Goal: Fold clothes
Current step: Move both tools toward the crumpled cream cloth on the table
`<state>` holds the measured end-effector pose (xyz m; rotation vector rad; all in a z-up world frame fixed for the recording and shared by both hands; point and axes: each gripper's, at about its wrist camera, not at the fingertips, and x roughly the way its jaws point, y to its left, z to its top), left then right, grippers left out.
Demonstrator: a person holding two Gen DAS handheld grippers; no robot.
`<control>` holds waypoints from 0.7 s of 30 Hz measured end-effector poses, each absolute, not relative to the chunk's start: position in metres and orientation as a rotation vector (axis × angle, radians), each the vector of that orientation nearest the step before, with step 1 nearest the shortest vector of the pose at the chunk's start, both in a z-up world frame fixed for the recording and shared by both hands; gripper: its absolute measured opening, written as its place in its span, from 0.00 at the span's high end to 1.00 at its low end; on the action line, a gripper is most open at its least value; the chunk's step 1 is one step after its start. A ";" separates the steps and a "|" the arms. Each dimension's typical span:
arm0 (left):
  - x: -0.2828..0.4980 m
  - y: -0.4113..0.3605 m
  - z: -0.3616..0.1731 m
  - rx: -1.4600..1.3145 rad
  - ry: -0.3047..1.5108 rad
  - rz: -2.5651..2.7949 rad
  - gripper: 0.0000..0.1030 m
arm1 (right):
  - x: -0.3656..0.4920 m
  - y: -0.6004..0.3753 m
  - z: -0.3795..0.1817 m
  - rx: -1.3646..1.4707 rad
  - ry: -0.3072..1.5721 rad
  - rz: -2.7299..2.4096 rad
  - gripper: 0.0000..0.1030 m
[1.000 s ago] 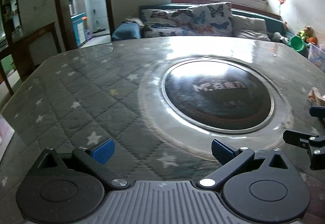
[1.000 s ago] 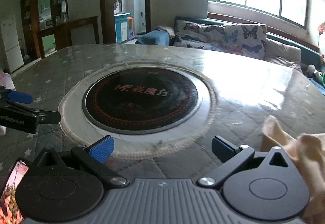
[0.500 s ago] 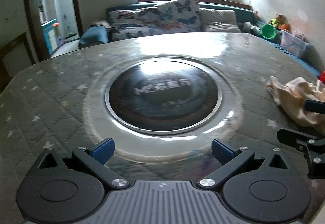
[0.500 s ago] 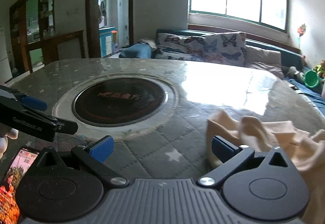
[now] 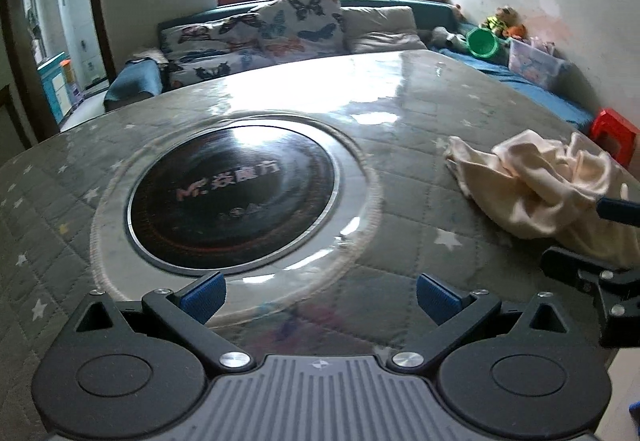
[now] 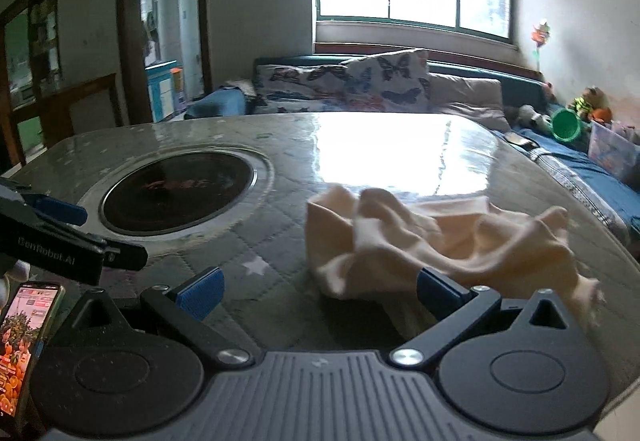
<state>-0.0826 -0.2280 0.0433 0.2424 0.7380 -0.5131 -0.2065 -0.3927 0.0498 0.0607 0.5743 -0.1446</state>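
Note:
A crumpled cream garment (image 6: 440,237) lies on the grey quilted table, right of the round black cooktop. In the left wrist view the garment (image 5: 532,193) is at the far right. My right gripper (image 6: 318,291) is open and empty, just in front of the garment's near edge, its right finger close to the cloth. My left gripper (image 5: 318,291) is open and empty, low over the table's near side by the cooktop's rim. The right gripper's fingers (image 5: 576,269) show at the left view's right edge, and the left gripper (image 6: 80,241) shows at the right view's left edge.
A round black induction cooktop (image 5: 234,197) is set in the table (image 5: 420,109) under a glossy cover. A phone (image 6: 28,337) with a lit screen lies at the near left. A sofa with butterfly cushions (image 6: 352,85), a green bucket (image 6: 566,125) and a red stool (image 5: 614,133) stand beyond the table.
Both grippers have swung to the right. The cream garment has come further into both views and now lies right in front of the right gripper. Both stay open.

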 end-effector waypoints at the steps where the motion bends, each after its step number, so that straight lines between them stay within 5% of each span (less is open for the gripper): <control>1: -0.084 -0.230 0.043 0.246 0.739 -0.516 0.00 | -0.209 -0.395 0.049 0.066 0.574 -0.151 0.00; 21: -0.119 -0.265 0.044 0.292 0.741 -0.612 0.00 | -0.261 -0.408 0.031 0.121 0.591 -0.254 0.08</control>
